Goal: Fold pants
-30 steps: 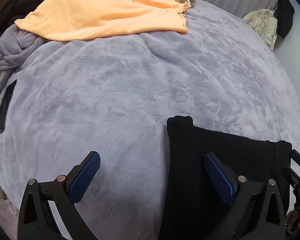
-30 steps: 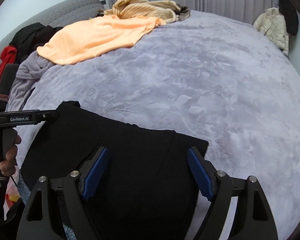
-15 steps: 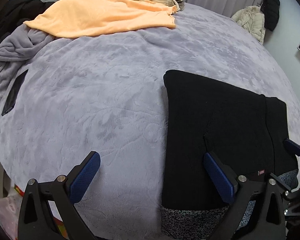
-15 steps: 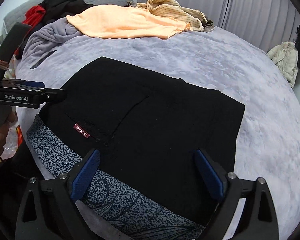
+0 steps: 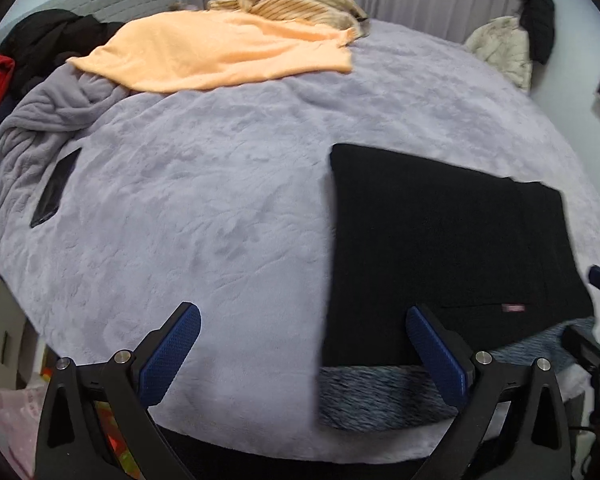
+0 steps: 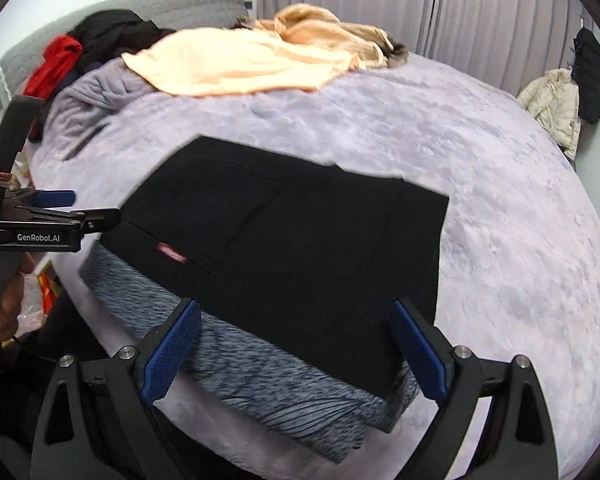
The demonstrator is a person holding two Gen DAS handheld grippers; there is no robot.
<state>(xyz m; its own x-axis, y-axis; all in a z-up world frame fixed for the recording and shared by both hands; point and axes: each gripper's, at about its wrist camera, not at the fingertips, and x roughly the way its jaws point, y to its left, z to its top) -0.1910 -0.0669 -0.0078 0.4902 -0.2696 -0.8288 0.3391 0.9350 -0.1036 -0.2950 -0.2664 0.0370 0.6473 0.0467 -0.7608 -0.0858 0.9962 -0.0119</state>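
Lying flat on the bed (image 5: 228,208), the pants (image 5: 440,248) form a black folded rectangle near the front edge of the lilac plush cover, with a small red label (image 6: 172,253) on the near part. A mottled grey-blue waistband (image 6: 260,364) sticks out from under the black fabric at the near edge and hangs a little over the bed's side.

Both tongs are released and grasp nothing. The left tongs (image 5: 304,356) hang above the bed's near edge, the left pad over bare cover and the right pad over the near left corner of the pants. The right tongs (image 6: 296,348) hang above the waistband and the near edge of the pants, their pads spread wide. Neither pair touches the cloth as far as the views show.

At the far side of the bed lie an orange top (image 5: 220,56), a striped tan garment (image 5: 300,4) behind it, and black and red clothes (image 6: 84,48) by the headboard. A dark phone (image 5: 54,188) rests on the cover at the left.
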